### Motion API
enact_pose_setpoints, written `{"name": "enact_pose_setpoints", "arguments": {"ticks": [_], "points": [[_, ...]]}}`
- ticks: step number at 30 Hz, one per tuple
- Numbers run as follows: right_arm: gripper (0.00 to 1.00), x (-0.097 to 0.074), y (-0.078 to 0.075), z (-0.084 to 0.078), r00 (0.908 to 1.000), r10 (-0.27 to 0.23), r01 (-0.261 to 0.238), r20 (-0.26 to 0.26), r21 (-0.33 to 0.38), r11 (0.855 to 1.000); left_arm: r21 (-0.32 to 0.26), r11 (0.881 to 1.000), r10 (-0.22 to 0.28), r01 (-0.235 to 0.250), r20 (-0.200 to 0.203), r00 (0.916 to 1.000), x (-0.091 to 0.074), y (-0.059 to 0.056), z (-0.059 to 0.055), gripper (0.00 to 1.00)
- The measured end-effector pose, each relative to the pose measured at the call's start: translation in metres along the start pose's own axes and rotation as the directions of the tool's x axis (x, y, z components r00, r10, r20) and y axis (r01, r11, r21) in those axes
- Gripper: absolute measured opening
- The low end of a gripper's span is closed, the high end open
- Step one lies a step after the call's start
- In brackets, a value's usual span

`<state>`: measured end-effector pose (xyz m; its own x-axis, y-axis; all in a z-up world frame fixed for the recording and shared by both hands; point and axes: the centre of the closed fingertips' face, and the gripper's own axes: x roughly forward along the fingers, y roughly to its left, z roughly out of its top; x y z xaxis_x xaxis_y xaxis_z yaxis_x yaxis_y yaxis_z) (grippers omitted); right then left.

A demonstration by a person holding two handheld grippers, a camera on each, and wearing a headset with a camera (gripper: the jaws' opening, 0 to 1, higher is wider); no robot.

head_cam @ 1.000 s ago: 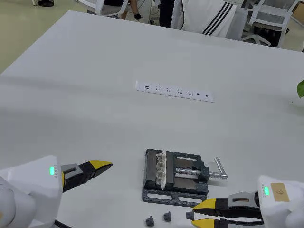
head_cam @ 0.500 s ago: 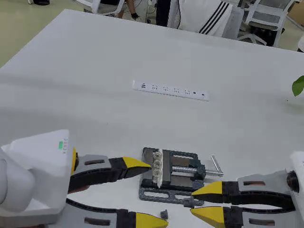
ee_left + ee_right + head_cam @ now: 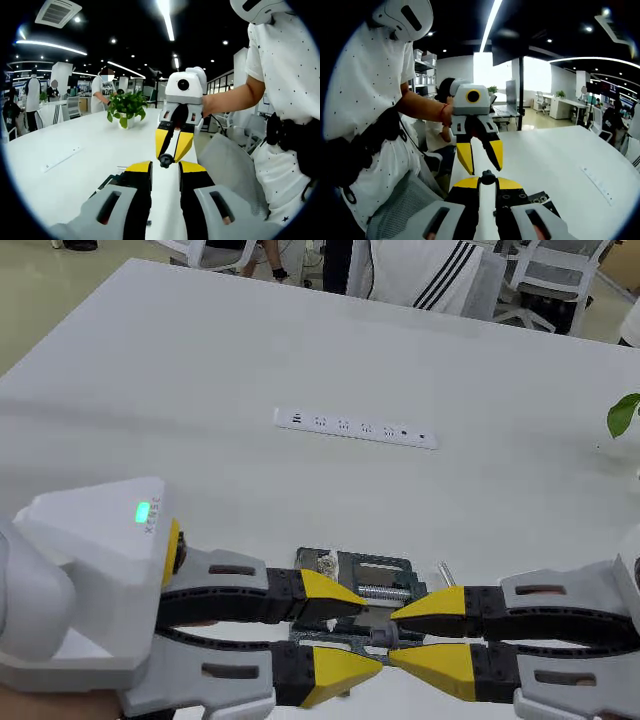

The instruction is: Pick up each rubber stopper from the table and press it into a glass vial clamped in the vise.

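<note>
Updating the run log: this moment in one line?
right gripper: shut on rubber stopper | left gripper: open, facing it | vise: below them

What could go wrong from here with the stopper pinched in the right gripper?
1. The rubber stopper sits at the very tips of the right gripper, so it may slip out and drop.
2. The open left gripper faces it tip to tip, and a nudge could knock the stopper loose.
3. In the head view both grippers cover much of the vise, so aiming at the glass vials may be hard.
</note>
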<state>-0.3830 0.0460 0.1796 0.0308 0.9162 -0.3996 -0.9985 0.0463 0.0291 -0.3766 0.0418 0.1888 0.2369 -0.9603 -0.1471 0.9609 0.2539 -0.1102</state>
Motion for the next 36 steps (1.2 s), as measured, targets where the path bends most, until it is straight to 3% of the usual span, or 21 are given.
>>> {"name": "enact_pose_setpoints", "arguments": {"ticks": [8, 25, 28, 36], "points": [[0.06, 0.002, 0.002, 0.009, 0.9998, 0.007, -0.007, 0.017, -0.004, 1.000, 0.011, 1.000, -0.013, 0.013, 0.009, 0.9999, -0.001, -0.002, 0.006, 0.06], [0.06, 0.001, 0.003, 0.016, 0.9994, 0.014, -0.014, 0.030, -0.004, 1.000, -0.012, 1.000, -0.028, 0.028, 0.015, 0.9995, -0.005, 0.000, 0.012, 0.04], [0.06, 0.001, 0.003, 0.017, 0.9992, 0.017, -0.017, 0.036, 0.003, 1.000, 0.019, 0.999, -0.034, 0.034, 0.007, 0.9994, -0.005, -0.001, 0.013, 0.05], [0.06, 0.000, 0.001, 0.017, 0.9989, 0.013, -0.014, 0.044, 0.006, 1.000, 0.019, 0.999, -0.031, 0.031, -0.001, 0.9995, -0.006, -0.001, 0.012, 0.06]]}}
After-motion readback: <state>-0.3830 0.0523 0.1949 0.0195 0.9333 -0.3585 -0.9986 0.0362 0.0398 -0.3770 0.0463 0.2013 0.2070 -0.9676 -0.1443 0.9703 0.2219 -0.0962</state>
